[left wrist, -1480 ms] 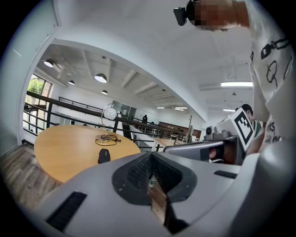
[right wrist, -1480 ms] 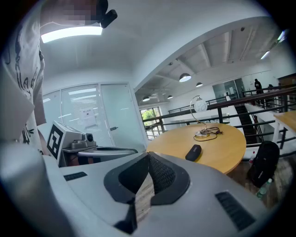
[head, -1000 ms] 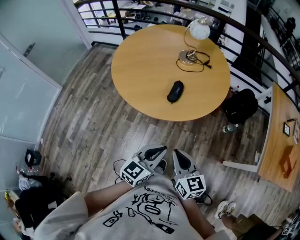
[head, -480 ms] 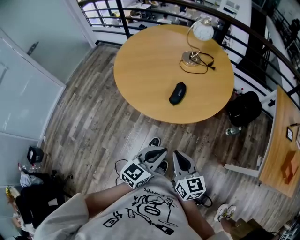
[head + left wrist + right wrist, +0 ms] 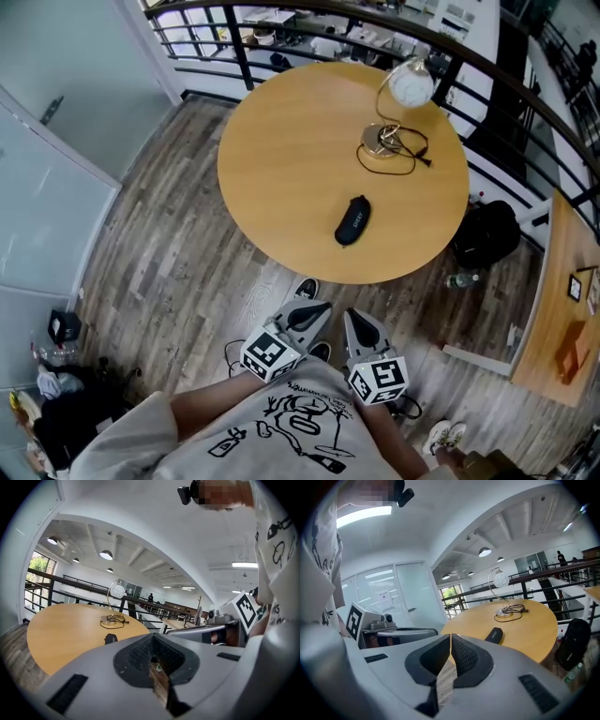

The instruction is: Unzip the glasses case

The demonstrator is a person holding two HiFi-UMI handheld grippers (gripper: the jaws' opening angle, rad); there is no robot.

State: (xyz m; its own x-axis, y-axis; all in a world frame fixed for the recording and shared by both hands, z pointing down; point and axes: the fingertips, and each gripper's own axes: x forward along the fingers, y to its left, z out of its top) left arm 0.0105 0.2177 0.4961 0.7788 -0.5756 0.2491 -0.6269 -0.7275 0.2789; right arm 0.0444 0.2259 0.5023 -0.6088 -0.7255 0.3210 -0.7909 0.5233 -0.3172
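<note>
Head view: case (image 5: 352, 221) beyond left claw (image 5: 317, 308)

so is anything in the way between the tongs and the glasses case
Nothing visible. The glasses case lies alone on the near side of the round table; the lamp and its cable sit beyond it. The left tongs and right tongs, both shut, are held short of the table, over the floor.
</note>
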